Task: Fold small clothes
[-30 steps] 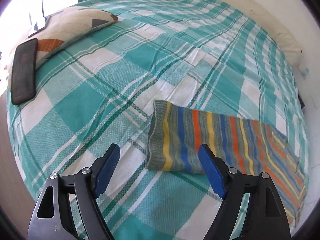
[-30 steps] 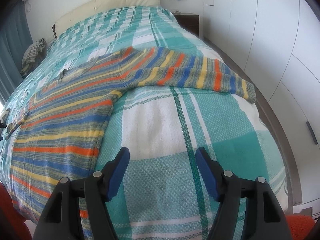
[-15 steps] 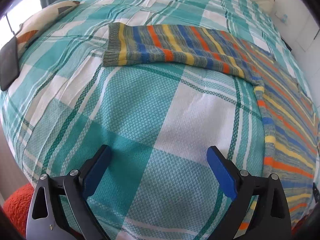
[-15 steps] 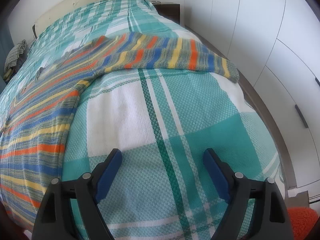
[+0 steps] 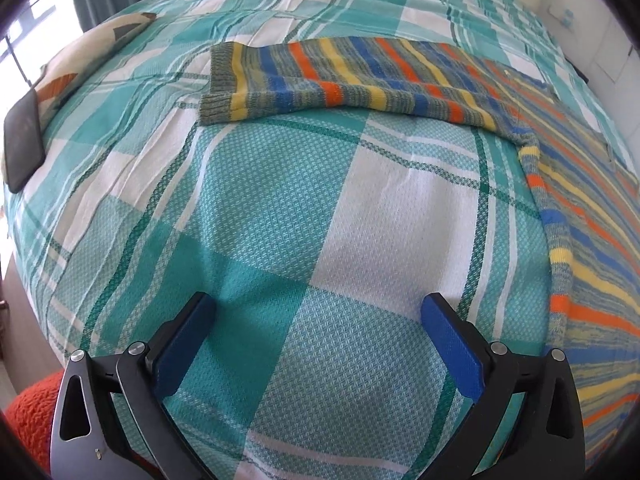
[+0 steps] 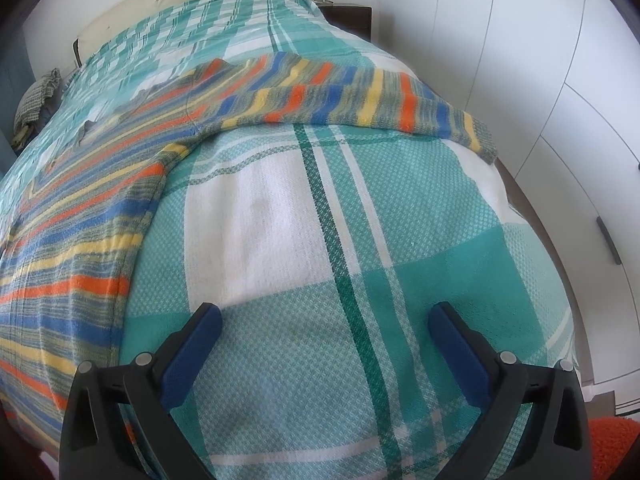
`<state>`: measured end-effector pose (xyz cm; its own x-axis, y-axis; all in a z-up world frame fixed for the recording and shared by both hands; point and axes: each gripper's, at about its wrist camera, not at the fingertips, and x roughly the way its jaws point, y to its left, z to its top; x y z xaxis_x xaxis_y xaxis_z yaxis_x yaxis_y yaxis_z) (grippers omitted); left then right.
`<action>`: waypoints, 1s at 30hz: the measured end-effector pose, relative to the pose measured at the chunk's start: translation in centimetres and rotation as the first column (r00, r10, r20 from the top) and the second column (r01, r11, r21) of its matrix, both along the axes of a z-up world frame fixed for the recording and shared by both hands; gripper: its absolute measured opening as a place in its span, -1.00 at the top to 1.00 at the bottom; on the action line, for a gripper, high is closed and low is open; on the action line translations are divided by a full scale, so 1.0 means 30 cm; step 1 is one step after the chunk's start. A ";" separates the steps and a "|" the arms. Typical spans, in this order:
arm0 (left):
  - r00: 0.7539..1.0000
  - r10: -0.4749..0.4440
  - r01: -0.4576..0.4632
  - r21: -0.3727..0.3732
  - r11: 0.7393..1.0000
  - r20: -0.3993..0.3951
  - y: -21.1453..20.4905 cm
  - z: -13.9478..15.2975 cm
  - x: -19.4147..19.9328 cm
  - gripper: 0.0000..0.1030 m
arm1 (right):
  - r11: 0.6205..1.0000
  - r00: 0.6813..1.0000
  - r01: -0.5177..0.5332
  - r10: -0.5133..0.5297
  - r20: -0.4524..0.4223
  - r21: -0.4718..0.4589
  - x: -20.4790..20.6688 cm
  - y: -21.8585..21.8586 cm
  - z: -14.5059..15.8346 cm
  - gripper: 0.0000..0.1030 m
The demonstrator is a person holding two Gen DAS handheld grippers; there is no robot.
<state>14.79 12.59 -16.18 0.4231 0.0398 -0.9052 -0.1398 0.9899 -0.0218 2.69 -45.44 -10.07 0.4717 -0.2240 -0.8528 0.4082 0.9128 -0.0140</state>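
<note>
One striped sweater (image 5: 400,80) spread flat on one plaid bedspread (image 5: 300,208), both sleeves extended sideways: one sleeve (image 5: 320,80) in the left wrist view, one sleeve (image 6: 360,96) in the right. Two grippers over bare bedspread beside the sweater body: left gripper (image 5: 318,312) and right gripper (image 6: 324,320), jaws just opened to full width, nothing between them. One dark flat object (image 5: 22,140) beside one patterned pillow (image 5: 88,52).
</note>
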 end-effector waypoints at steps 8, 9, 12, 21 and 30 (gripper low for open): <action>0.999 0.008 -0.008 0.020 1.000 0.033 -0.008 0.002 -0.018 -0.99 | 1.000 1.000 -0.007 0.006 -0.010 -0.023 0.003 0.012 -0.005 -1.00; 0.999 0.009 -0.010 0.020 1.000 0.037 -0.009 0.002 -0.021 -0.99 | 1.000 1.000 -0.006 0.006 -0.010 -0.022 0.003 0.012 -0.005 -1.00; 0.999 0.006 -0.007 0.027 1.000 0.039 -0.011 0.005 -0.020 -0.99 | 1.000 1.000 -0.007 0.006 -0.010 -0.023 0.003 0.013 -0.005 -1.00; 0.999 -0.020 0.017 0.060 0.998 0.037 -0.027 0.006 -0.025 -0.99 | 1.000 1.000 -0.006 0.006 -0.011 -0.026 0.006 0.016 -0.007 -1.00; 0.999 -0.026 0.023 0.066 0.998 0.034 -0.030 0.004 -0.026 -0.99 | 0.999 1.000 -0.004 0.004 -0.011 -0.031 0.009 0.015 -0.008 -1.00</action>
<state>14.02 11.68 -16.05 0.4557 0.0882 -0.8858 -0.1159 0.9925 0.0392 2.96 -44.99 -10.31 0.4637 -0.2488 -0.8503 0.4040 0.9135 -0.0469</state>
